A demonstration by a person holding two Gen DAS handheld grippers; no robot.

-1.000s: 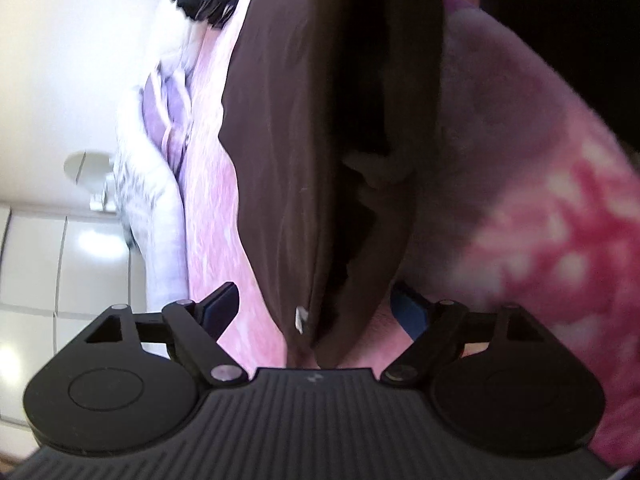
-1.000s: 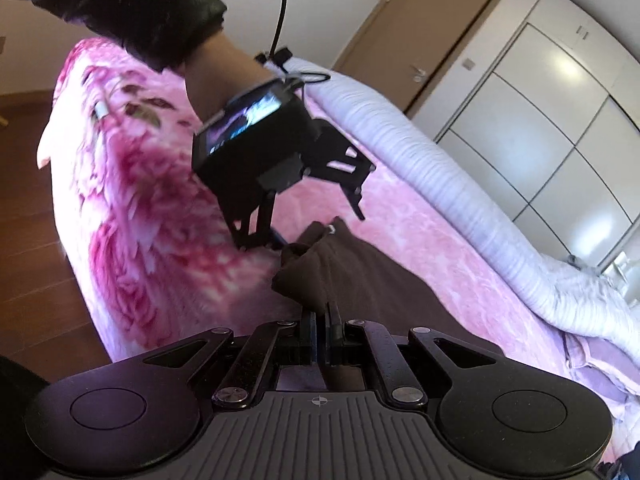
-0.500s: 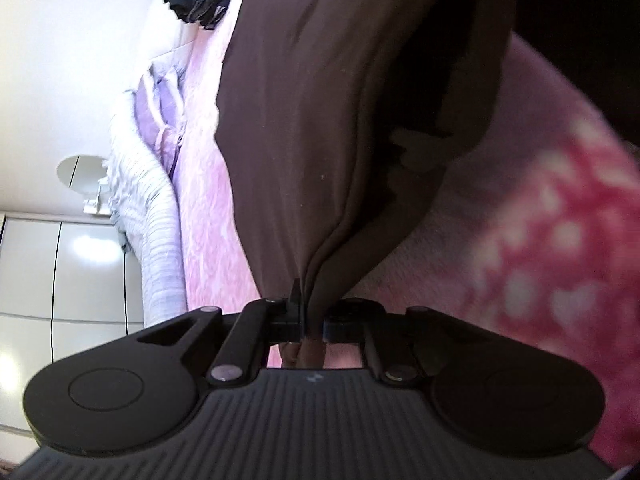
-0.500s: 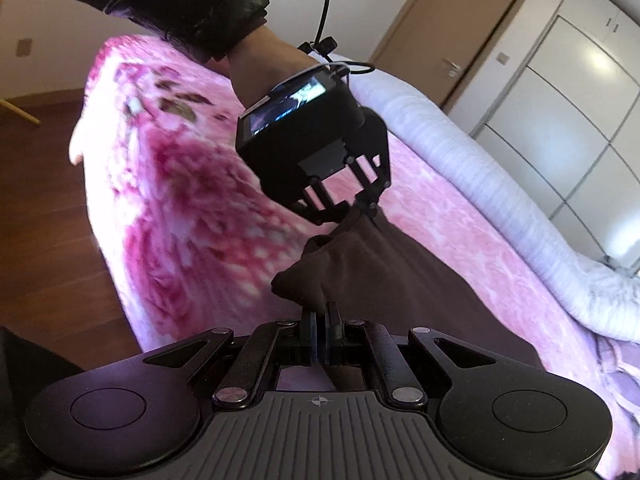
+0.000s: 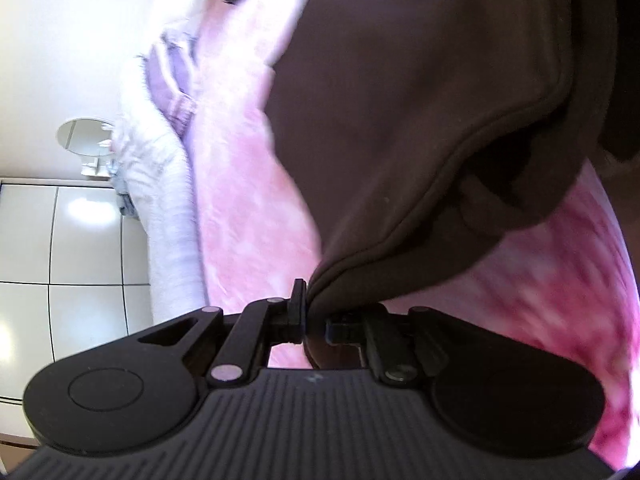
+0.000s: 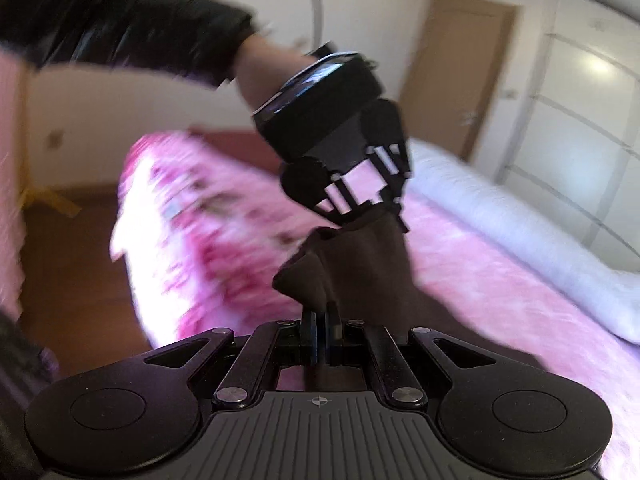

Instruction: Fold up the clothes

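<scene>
Above the pink bed (image 6: 480, 280), both grippers clamp the brown garment (image 5: 400, 140).

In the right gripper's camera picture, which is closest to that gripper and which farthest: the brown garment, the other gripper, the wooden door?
1. Brown garment: pinched in the right gripper.
2. Left gripper: just beyond, above the bed, gripping the same cloth.
3. Wooden door: far back, upper right, past the bed.
</scene>
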